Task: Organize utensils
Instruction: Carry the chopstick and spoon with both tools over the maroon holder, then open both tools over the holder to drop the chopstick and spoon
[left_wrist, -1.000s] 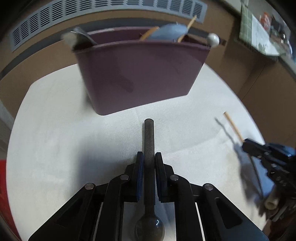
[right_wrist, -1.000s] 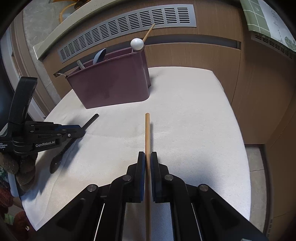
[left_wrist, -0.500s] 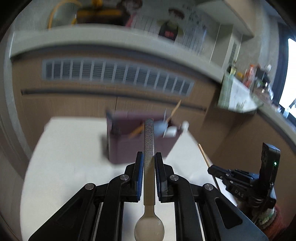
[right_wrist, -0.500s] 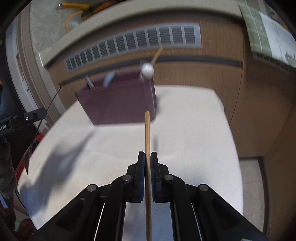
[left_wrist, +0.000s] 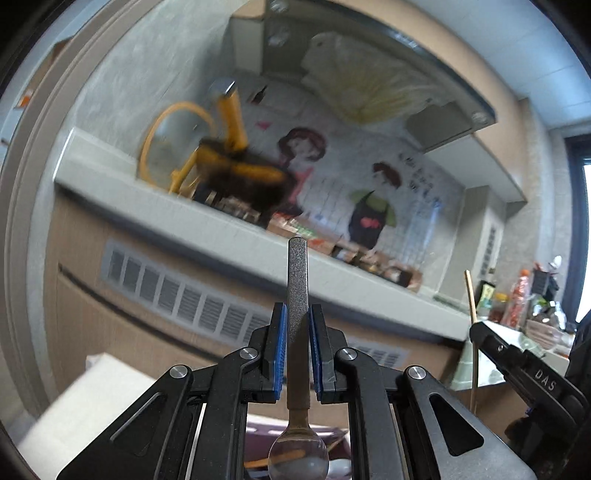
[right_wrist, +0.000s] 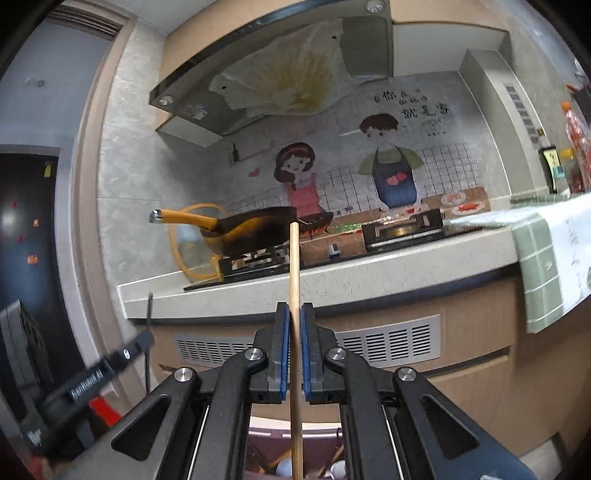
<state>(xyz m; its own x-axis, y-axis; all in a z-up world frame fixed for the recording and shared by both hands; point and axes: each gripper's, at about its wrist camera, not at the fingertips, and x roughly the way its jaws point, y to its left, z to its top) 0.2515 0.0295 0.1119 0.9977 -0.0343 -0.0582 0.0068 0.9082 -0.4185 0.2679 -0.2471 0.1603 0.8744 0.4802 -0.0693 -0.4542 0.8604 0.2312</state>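
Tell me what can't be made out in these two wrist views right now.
- Maroon bin: both views, mostly hidden behind the gripper frames; its contents are unclear.
- Spoon bowl: left view, cut by the bottom edge.
- Chopstick lower end: right view, runs off the bottom.
- Pan: left view, motion-blurred.
- Table: barely visible.

Spoon and chopstick above holder
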